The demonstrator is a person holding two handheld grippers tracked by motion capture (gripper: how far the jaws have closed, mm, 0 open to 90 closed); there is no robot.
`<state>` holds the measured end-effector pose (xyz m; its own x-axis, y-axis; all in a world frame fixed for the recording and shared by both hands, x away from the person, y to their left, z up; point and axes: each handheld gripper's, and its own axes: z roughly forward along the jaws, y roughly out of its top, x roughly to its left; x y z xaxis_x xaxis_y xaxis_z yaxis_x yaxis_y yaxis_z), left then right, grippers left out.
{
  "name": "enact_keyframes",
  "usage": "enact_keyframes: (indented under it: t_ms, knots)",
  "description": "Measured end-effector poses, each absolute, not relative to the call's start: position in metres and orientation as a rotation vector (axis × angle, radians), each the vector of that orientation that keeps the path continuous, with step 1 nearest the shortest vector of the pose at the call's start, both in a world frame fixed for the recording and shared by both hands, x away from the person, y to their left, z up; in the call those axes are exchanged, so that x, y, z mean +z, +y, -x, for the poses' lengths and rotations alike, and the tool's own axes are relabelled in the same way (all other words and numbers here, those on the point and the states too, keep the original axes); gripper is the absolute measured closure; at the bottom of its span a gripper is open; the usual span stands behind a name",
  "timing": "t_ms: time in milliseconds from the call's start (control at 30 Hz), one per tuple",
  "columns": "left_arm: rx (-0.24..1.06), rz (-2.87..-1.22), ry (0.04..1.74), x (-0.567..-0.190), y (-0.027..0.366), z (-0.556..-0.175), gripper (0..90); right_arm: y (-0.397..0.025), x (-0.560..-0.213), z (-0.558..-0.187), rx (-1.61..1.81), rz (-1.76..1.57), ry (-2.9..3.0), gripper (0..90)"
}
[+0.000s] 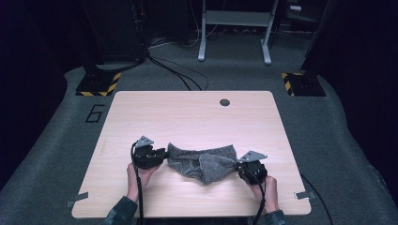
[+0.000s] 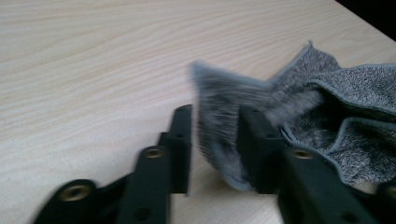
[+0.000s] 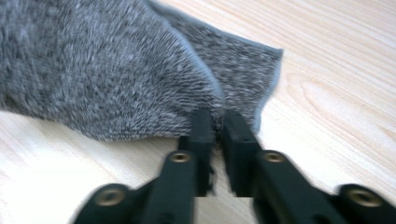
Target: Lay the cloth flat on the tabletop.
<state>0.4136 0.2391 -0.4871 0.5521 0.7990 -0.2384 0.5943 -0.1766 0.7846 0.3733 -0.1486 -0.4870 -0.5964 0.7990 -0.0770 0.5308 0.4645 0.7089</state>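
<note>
A grey fleecy towel (image 1: 202,161) lies crumpled on the near half of the light wooden table (image 1: 187,112), stretched between both grippers. My left gripper (image 1: 164,157) is at the towel's left end. In the left gripper view its jaws (image 2: 217,144) stand apart, with a blurred corner of the towel (image 2: 359,84) hanging between them against the right jaw. My right gripper (image 1: 238,167) is at the towel's right end. In the right gripper view it (image 3: 216,133) is shut on an edge fold of the towel (image 3: 93,70), which is lifted slightly off the wood.
A round cable hole (image 1: 225,102) sits near the table's far edge. Tape strips (image 1: 76,200) mark the near corners. On the floor beyond are two black stand bases with yellow stripes (image 1: 97,83), cables and a white frame (image 1: 234,28).
</note>
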Motion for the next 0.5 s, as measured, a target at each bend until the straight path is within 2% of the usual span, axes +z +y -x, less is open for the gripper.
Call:
enact_keyframes:
  t_ms: [67, 133, 300, 367, 400, 500]
  knots:
    - [0.313, -1.892, 1.135, -0.483, 0.238, -0.41, 47.7, -0.151, -0.481, -0.372, 0.961, -1.126, 2.314, 72.7]
    - [0.34, -1.908, 1.114, -0.479, 0.235, -0.406, 41.1, -0.152, -0.471, -0.372, 1.003, -1.114, 2.309, 66.2]
    - [0.301, -1.993, 1.037, -0.482, 0.206, -0.404, 35.1, -0.121, -0.458, -0.38, 1.072, -1.07, 2.364, 51.9]
    - [0.283, -2.029, 1.012, -0.491, 0.195, -0.407, 32.5, -0.101, -0.461, -0.385, 1.052, -1.046, 2.424, 51.2]
    - [0.26, -2.038, 1.014, -0.496, 0.19, -0.409, 28.5, -0.091, -0.466, -0.389, 1.043, -1.028, 2.447, 51.3]
    - [0.265, -2.098, 1.014, -0.507, 0.18, -0.414, 29.9, -0.071, -0.483, -0.397, 0.943, -1.024, 2.525, 56.2]
